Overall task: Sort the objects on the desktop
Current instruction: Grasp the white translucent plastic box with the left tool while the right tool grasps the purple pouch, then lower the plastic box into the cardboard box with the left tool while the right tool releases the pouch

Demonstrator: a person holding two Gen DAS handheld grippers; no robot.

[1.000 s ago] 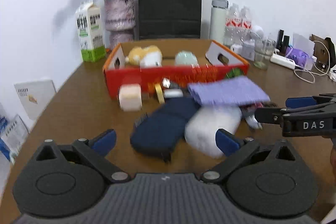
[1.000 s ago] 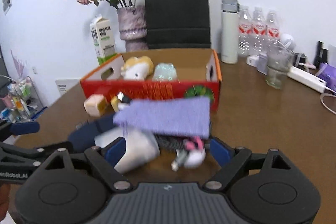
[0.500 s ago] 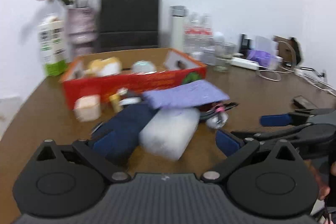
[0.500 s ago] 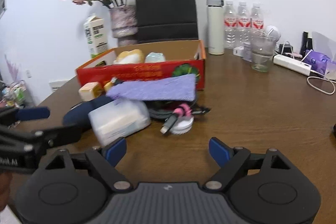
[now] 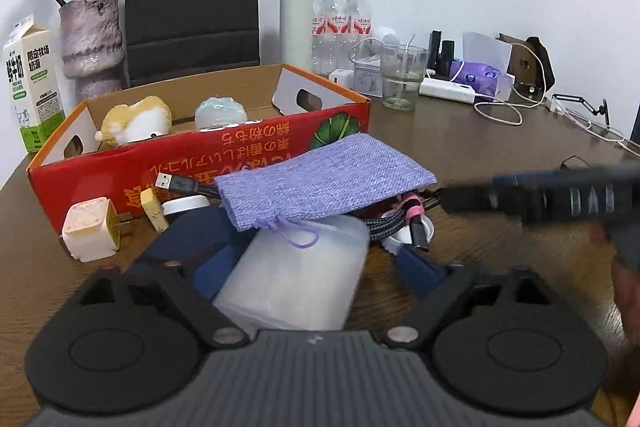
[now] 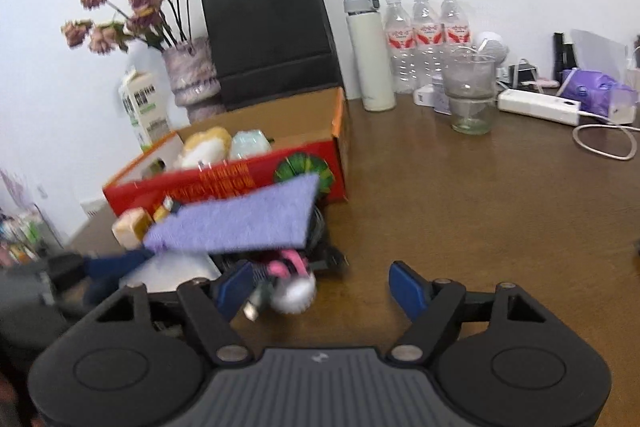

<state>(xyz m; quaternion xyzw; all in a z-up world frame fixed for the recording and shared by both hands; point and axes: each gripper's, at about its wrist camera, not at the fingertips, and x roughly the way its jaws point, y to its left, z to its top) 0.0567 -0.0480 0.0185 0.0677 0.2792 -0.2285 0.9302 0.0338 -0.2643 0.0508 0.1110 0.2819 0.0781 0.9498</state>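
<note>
Landmark: the red box (image 5: 200,155) on the bench (image 5: 480,155).

1. Left gripper (image 5: 312,269): nearest item. Fingers (image 5: 416,271) have just been closing but remain well apart, straddling the white packet (image 5: 296,275); no pressing contact visible, nothing held.
2. Right gripper (image 6: 320,287): fingers likewise just been narrowing, still wide, empty. One finger sits just beside the white cap (image 6: 294,293) and pink-tied cable (image 6: 288,263).
3. Pile in front of the red box, unsorted: white packet; navy case (image 5: 188,239) beside it; purple pouch (image 5: 320,187) lying on top; braided cable (image 5: 392,223) under the pouch edge.
4. Against the box front: plug adapter (image 5: 92,227), yellow eraser (image 5: 154,213), USB plug (image 5: 172,183).
5. Inside the box, already sorted: plush toy (image 5: 136,121), pale green ball (image 5: 220,113).

Progress, as judged: two things stowed, most of the pile left.
</note>
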